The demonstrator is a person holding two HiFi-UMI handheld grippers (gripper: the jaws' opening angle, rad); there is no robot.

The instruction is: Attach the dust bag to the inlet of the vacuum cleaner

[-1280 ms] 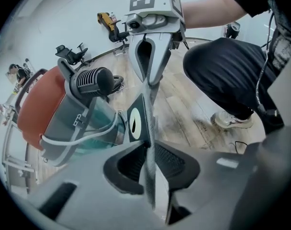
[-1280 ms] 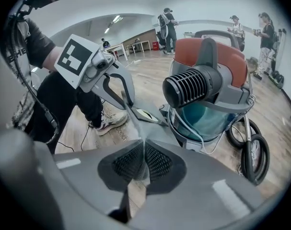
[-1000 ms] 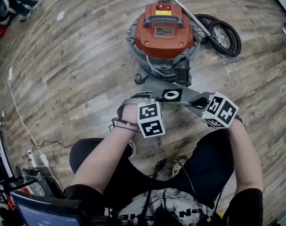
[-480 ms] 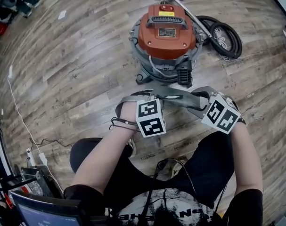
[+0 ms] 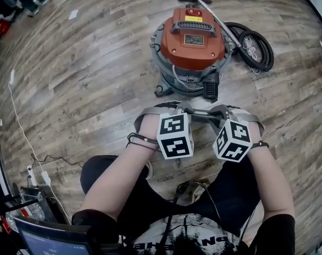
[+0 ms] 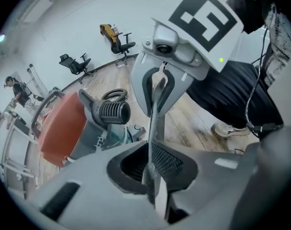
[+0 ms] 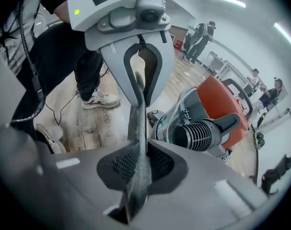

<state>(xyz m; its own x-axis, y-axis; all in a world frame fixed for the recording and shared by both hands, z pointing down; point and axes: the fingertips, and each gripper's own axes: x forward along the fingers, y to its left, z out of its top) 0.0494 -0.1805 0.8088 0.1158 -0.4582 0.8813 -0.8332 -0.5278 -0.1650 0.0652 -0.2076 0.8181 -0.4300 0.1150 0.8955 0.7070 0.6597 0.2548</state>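
The vacuum cleaner (image 5: 192, 41), orange lid on a grey drum, stands on the wood floor ahead of me. Its black ribbed inlet (image 5: 211, 86) faces me. The grey dust bag (image 5: 200, 113) hangs edge-on between both grippers, just short of the inlet. My left gripper (image 5: 174, 109) is shut on one edge of the bag (image 6: 152, 143), its jaws having closed on it within the last second. My right gripper (image 5: 223, 110) has just been closing and now pinches the opposite edge (image 7: 138, 162). The inlet (image 7: 198, 134) shows beyond the fabric, as it does in the left gripper view (image 6: 114, 111).
A black hose coil (image 5: 253, 41) and metal wand (image 5: 214, 15) lie right of the vacuum. A white cable (image 5: 23, 132) and power strip (image 5: 38, 177) sit at the left, a monitor (image 5: 38, 243) at the bottom left. Office chairs (image 6: 75, 63) and people (image 7: 200, 37) stand far off.
The right gripper has moved left toward the other and rolled. The bag, which lay flat with its collar hole showing, now hangs edge-on between the grippers. Both hands have risen slightly.
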